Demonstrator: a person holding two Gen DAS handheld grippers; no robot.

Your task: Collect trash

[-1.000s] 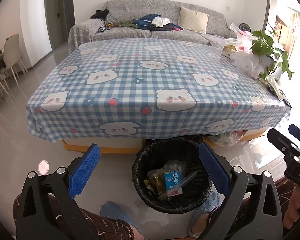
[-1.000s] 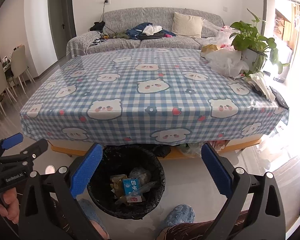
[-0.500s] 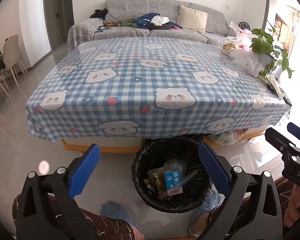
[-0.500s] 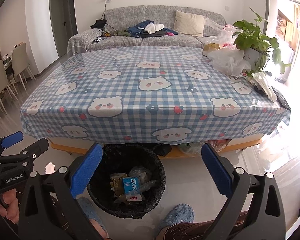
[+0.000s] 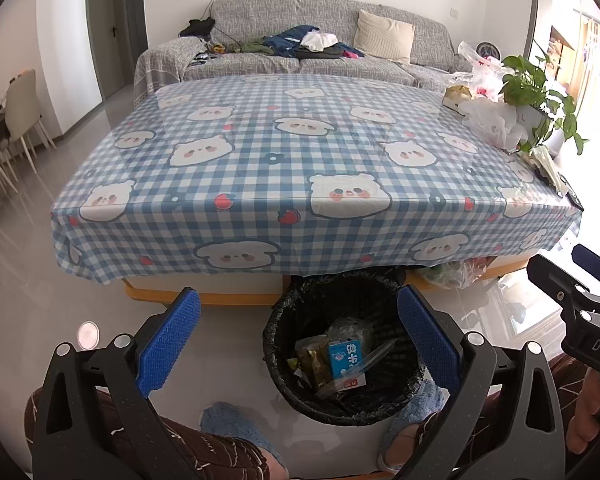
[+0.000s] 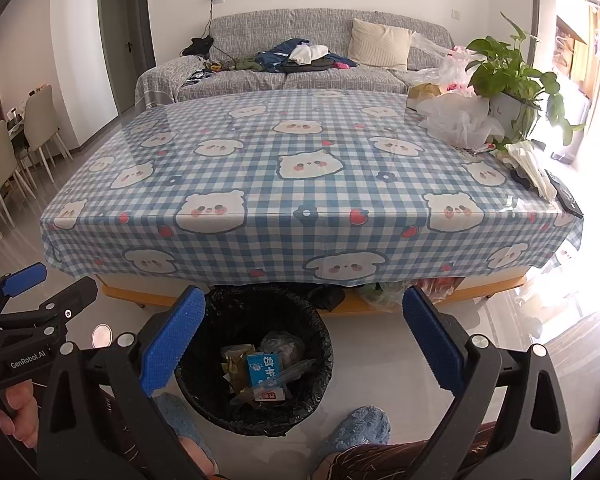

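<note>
Trash (image 5: 342, 354) sits in the black-lined bin (image 5: 284, 360) on the floor at the near edge of the checked worktop (image 5: 292, 160): a blue carton (image 6: 263, 368), crumpled wrappers and clear plastic. Left tongs (image 5: 298, 336) and right tongs (image 6: 300, 334) both hang released above the floor, jaws wide and holding nothing (each frames the bin from its own side). White plastic bags (image 6: 458, 118) and a potted plant (image 6: 508, 76) crowd the worktop's far right corner.

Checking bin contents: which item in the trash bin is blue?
The small carton with white characters, lying atop the trash in the black-lined bin; the wrappers around it are yellowish or clear.
</note>
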